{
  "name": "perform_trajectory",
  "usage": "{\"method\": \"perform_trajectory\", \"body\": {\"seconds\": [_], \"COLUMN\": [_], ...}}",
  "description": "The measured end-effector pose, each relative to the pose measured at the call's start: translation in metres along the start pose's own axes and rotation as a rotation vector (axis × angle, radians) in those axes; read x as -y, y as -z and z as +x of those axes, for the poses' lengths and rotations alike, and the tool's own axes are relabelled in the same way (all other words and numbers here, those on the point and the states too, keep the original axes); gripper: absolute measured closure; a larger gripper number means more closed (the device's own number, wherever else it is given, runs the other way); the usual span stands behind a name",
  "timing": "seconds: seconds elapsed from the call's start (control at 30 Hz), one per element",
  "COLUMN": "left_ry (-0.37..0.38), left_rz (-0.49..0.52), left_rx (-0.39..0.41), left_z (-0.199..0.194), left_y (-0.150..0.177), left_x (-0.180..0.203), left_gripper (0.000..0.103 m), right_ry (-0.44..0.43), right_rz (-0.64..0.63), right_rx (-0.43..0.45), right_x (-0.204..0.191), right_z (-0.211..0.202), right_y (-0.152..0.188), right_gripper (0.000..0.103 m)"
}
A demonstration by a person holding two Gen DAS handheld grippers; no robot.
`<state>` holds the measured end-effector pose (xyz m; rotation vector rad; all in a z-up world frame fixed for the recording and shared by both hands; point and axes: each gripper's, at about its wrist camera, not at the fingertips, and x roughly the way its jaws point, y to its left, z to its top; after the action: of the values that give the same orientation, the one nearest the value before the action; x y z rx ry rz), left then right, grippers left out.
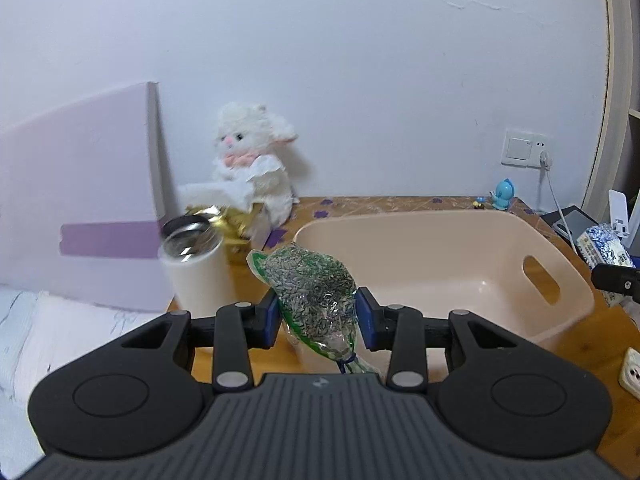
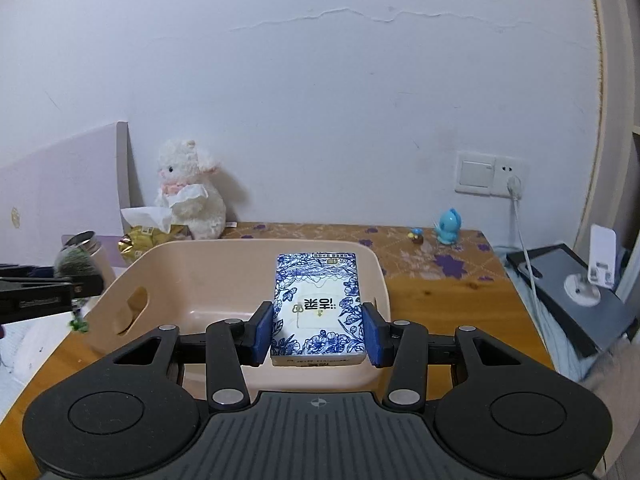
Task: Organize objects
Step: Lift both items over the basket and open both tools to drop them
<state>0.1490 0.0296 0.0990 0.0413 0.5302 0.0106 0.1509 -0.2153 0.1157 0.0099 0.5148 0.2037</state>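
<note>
My left gripper [image 1: 317,316] is shut on a clear bag of seeds [image 1: 314,298] and holds it above the near left rim of a beige plastic basket [image 1: 460,240]. My right gripper [image 2: 317,330] is shut on a blue-and-white tissue pack [image 2: 316,304] and holds it over the same basket [image 2: 224,252], above its near right part. The bag of seeds [image 2: 76,266] and the left gripper show at the left edge of the right wrist view. The tissue pack [image 1: 600,246] shows at the right edge of the left wrist view.
A white cup with a metal rim [image 1: 196,268], a gold packet [image 1: 236,224] and a white plush rabbit [image 1: 256,160] stand left of the basket. A blue bird figure [image 2: 450,226] stands at the back right. A pale board [image 1: 80,200] leans on the left. A wall socket with cable [image 2: 490,174] is behind.
</note>
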Motion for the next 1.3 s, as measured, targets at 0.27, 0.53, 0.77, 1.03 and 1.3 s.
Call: {"method": "perform_trajectory", "body": {"seconds": [0.27,0.53,0.77,1.03,1.3], "left_ry": [0.008,0.022,0.043,0.061,0.073], "left_rz": [0.073,0.107,0.124,0.136,0.154], "left_rx": [-0.144,-0.247,-0.172,-0.096,-0.130], "left_z": [0.090,0.119,0.085,0.019,-0.007], "left_y": [-0.007,0.007,-0.001,0.003,0.039], "left_x": [0.033,0.040,0.035,0.014,-0.015], "left_gripper": [0.062,0.058,0.020,0.006,0.006], "right_ry": [0.005,0.020,0.025,0.026,0.020], "right_rz": [-0.033,-0.056,-0.044,-0.036,-0.011], "right_rx": [-0.115,-0.249,-0.149,-0.105,-0.214], "right_x": [-0.016,-0.023,-0.024,-0.032,-0.040], "right_z": [0.060,0.097,0.059,0.001,-0.019], "right_y": [-0.010,0.008,0.000,0.007,0.060], "right_gripper": [0.061,0.051,0.016,0.000,0.000]}}
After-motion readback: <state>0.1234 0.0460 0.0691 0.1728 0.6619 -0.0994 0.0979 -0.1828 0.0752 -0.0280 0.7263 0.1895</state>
